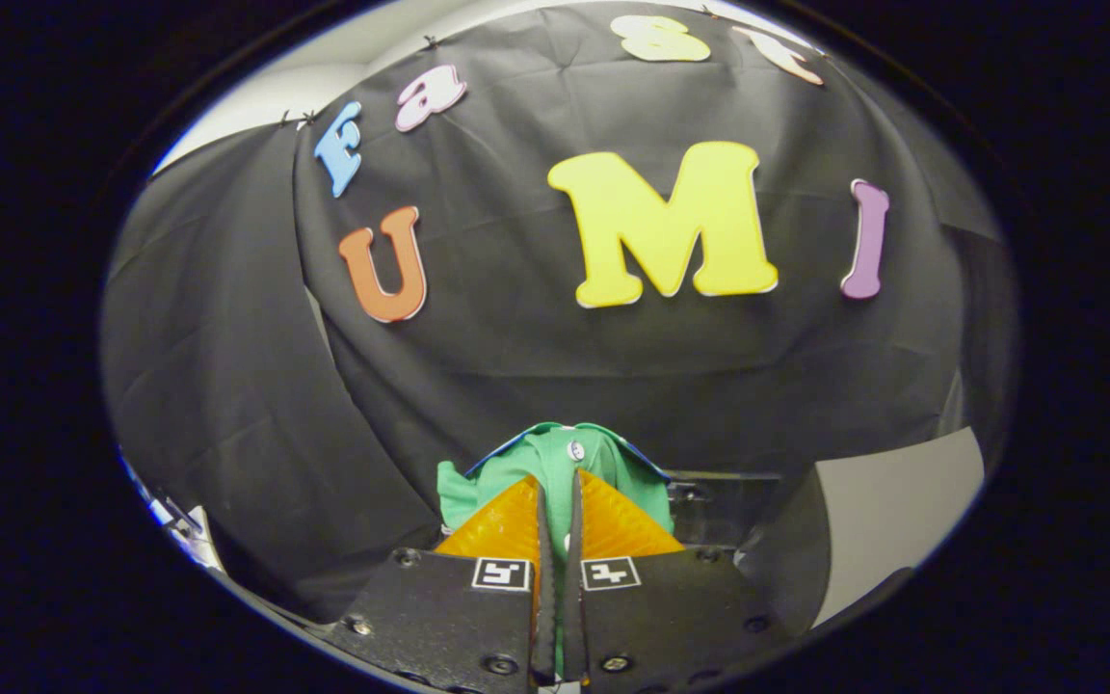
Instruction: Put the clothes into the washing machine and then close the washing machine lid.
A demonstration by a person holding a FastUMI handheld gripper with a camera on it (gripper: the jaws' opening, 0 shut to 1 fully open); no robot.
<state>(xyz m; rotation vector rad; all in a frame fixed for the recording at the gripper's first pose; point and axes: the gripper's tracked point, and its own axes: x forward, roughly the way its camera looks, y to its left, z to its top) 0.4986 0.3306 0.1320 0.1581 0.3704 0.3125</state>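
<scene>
Hanging to the left of the hand-held gripper (558,487): black booth cloth. Pinching a green garment (555,461) between the two orange fingers (502,525), nearly closed, with only a thin strip of fabric showing in the gap. Bunching up just ahead of the fingertips. Showing to the right, beyond the fingers: a dark box-like edge (724,501) and a pale grey surface (892,511).

The green garment (555,458) was mostly hidden behind the gripper's (557,487) closed orange fingers (502,525) pinching it
</scene>
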